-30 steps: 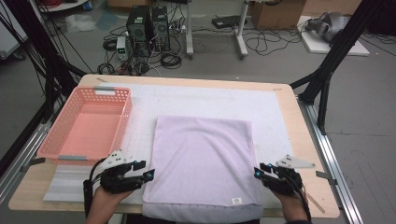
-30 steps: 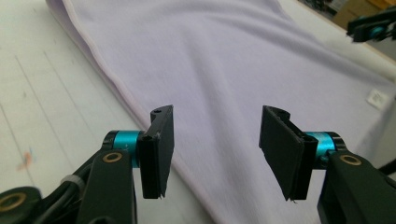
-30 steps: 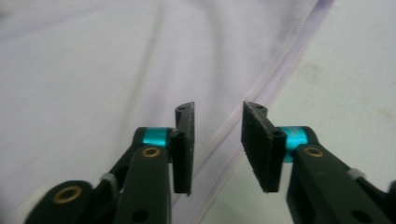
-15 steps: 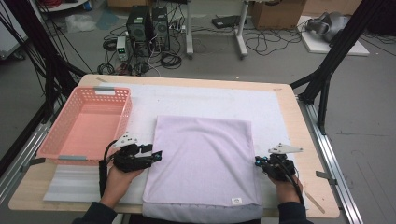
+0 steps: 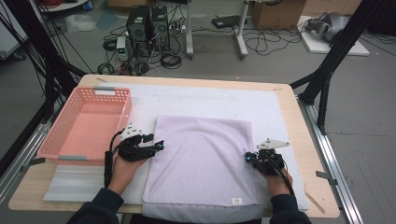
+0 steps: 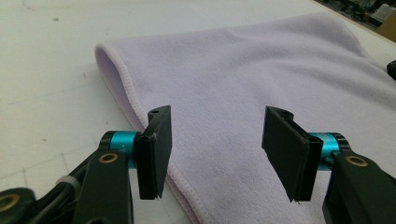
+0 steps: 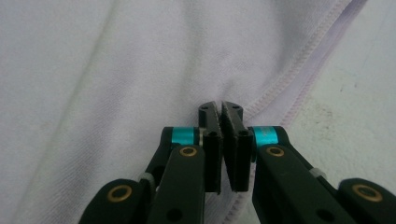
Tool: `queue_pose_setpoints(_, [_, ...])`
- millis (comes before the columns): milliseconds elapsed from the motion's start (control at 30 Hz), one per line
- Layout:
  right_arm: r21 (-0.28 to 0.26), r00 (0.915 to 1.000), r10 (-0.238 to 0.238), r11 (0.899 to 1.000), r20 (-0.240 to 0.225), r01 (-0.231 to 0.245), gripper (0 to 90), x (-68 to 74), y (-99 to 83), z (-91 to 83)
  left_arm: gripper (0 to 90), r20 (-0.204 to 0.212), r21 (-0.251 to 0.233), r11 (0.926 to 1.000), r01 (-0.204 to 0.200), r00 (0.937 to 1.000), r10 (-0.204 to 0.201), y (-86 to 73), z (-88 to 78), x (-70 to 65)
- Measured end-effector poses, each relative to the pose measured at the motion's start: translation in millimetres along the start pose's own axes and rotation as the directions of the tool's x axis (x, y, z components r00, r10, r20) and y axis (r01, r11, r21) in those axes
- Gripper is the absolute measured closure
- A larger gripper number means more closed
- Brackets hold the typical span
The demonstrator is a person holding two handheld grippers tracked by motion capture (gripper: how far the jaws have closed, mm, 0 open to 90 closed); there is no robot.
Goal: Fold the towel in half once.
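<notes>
1. The right hand-held gripper (image 7: 223, 116) is seen with its jaws pressed together at the hemmed right edge of the lilac towel (image 5: 201, 163); a pinch of cloth appears to be clamped between the pads, though the fold itself is hidden by the jaws. The jaws have just been closing.
2. The left hand-held gripper (image 6: 215, 149) is held with jaws apart, straddling the towel's left hem (image 6: 135, 116); nothing is gripped yet.
3. Towel posn: spread flat on the white mat (image 5: 261, 102) in the middle of the counter (image 5: 299, 121), near edge overhanging towards the person, small label (image 5: 236, 201) at the near right corner.
4. Step judged in hand: both side edges taken for a fold or lift. For a clean job, the left jaws should be lowered so 1 pad slides under the hem, approx. level with the right grip, then closed on all layers; otherwise the fold is likely to skew.
5. Both layers at the rounded left edge should be caught, else only the top sheet may be lifted.
6. Surroundings: a pink basket (image 5: 84, 126) stands just left of the left hand, apart from the towel; it could be bumped by a wide elbow swing.
7. Beyond the counter, PC towers (image 5: 147, 23) and cables lie on the floor, well clear. No obstruction is seen on the towel.
</notes>
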State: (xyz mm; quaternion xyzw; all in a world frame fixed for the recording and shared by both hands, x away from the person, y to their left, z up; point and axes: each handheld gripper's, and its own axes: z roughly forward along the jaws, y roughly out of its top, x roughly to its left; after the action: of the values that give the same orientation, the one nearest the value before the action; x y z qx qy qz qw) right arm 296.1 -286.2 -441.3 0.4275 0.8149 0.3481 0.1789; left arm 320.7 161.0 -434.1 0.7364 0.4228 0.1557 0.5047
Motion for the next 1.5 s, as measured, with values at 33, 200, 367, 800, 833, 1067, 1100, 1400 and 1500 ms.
queue_pose_setpoints(33, [-0.004, 0.9999, -0.009, 1.000, 0.014, 0.009, 87.3, -0.3, 0.5, -0.8, 43.0, 0.001, 0.004, 1.0000, -0.001, 1.0000, 0.001, 0.0, -0.7, 0.1])
queue_pose_setpoints(200, [-0.005, 0.9981, 0.049, 0.999, 0.038, -0.049, 87.4, -12.9, -2.2, -12.2, 42.1, -0.009, 0.009, 0.9999, 0.004, 1.0000, -0.004, -0.7, -1.7, 1.3])
queue_pose_setpoints(367, [-0.016, 0.9970, 0.078, 0.997, -0.004, -0.078, 63.3, -15.5, -5.4, -10.3, 40.2, -0.006, 0.020, 0.9996, 0.020, 0.9998, -0.020, 1.7, 1.0, 2.8])
queue_pose_setpoints(800, [-0.140, 0.9794, 0.198, 0.971, 0.038, -0.191, 48.0, -71.6, 13.8, -0.7, 38.9, -0.046, 0.048, 0.9918, 0.118, 0.9922, -0.116, 36.6, 35.6, 32.9])
queue_pose_setpoints(833, [-0.130, 0.9785, 0.203, 0.972, 0.035, -0.197, 47.8, -75.3, 17.1, 4.9, 38.9, -0.052, 0.059, 0.9899, 0.129, 0.9906, -0.126, 39.6, 39.3, 37.5])
queue_pose_setpoints(1067, [-0.101, 0.9753, 0.220, 0.970, -0.020, -0.221, 37.3, -82.4, 43.6, 43.8, 40.2, -0.149, 0.092, 0.9847, 0.148, 0.9798, -0.134, 51.6, 70.4, 60.0])
queue_pose_setpoints(1100, [-0.076, 0.9758, 0.219, 0.973, -0.008, -0.219, 35.4, -82.1, 46.9, 51.0, 40.2, -0.145, 0.098, 0.9830, 0.155, 0.9795, -0.140, 50.9, 74.5, 61.4])
queue_pose_setpoints(1400, [-0.029, 0.9891, 0.133, 0.991, 0.064, -0.131, 50.6, -74.5, 54.4, 63.9, 44.2, -0.154, 0.190, 0.9816, 0.019, 0.9879, 0.011, 45.7, 97.3, 57.0])
queue_pose_setpoints(1500, [-0.028, 0.9893, 0.145, 0.989, 0.013, -0.145, 76.5, -74.9, 54.8, 63.0, 62.5, -0.109, 0.204, 0.9782, -0.037, 0.9922, 0.061, 45.5, 97.2, 51.4])
